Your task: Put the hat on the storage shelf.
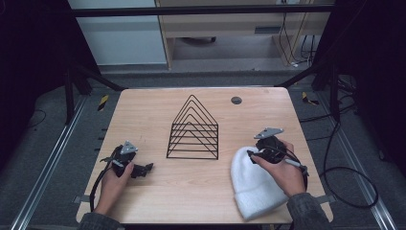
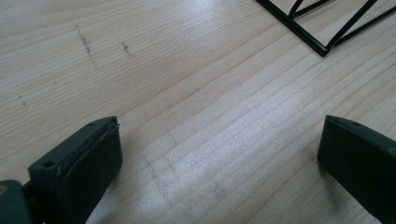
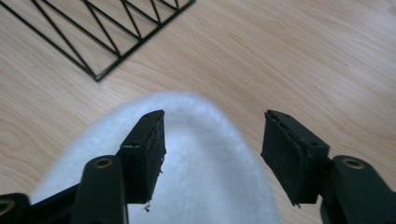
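A pale wooden tabletop [image 1: 201, 187] stands on a grey floor, with dark frame bars around it and a light cabinet behind. At the left, the person's left hand [image 1: 112, 184] rests on the wood holding the left tongs [image 1: 143, 170], which lie low and point toward the middle; in the left gripper view [image 2: 219, 154] their jaws stand wide apart over bare wood with nothing between them. In the middle stands a black wire rack [image 1: 194, 132], a row of peaked frames on a flat base, well apart from both hands. At the right lies a white knit hat [image 1: 253, 189], its rounded top toward the rack and its folded cuff near the table's front edge. The right hand [image 1: 282, 170] holds the right tongs [image 1: 251, 154] at the hat's top; in the right gripper view [image 3: 212, 140] the jaws stand partly open above the white hat [image 3: 205, 186], their pads not pressing it.
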Demonstrator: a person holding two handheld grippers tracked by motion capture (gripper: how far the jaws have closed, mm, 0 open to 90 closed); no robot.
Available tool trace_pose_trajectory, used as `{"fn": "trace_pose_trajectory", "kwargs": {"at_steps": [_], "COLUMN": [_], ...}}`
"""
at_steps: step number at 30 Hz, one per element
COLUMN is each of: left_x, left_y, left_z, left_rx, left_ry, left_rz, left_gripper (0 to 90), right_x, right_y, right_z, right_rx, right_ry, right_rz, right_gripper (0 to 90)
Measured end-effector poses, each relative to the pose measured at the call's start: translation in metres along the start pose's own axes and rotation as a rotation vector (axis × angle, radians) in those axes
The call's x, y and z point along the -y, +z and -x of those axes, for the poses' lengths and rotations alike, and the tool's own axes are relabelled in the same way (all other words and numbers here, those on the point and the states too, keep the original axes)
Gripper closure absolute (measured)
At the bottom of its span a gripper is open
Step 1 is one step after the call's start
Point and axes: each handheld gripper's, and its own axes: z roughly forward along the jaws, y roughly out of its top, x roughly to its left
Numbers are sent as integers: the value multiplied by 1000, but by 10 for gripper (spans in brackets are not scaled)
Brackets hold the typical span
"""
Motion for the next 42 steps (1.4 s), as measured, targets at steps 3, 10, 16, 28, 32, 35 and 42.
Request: {"fn": "trace_pose_trajectory", "kwargs": {"at_steps": [3,10,16,28,32,35,42], "left_x": [0,0,0,0,0,0,-2], "left_y": [0,0,0,0,0,0,2], "left_z": [0,0,-1,-1,-1,-1,1], "left_rx": [1,2,2,2,2,2,-2], "left_ry": [0,1,6,4,6,5,-2], "left_rz": [0,1,0,2,0,2,0], "left_gripper": [0,0,0,0,0,0,0], "right_x": [-3,-11,-10,-9,-8,-8,-4], "right_y": [5,22,38,60,63,62,43], "right_z": [8,20,23,28,25,24,22], "right_rx": [-3,-55,-120,-214,-248,-264,-243], "right_ry": [-13,-59,-61,-62,-72,-84,-99], "right_rz": [-23,-107,-174,-261,-285,-286,-200], "right_gripper": [455,422,335,375,531,695,811]}}
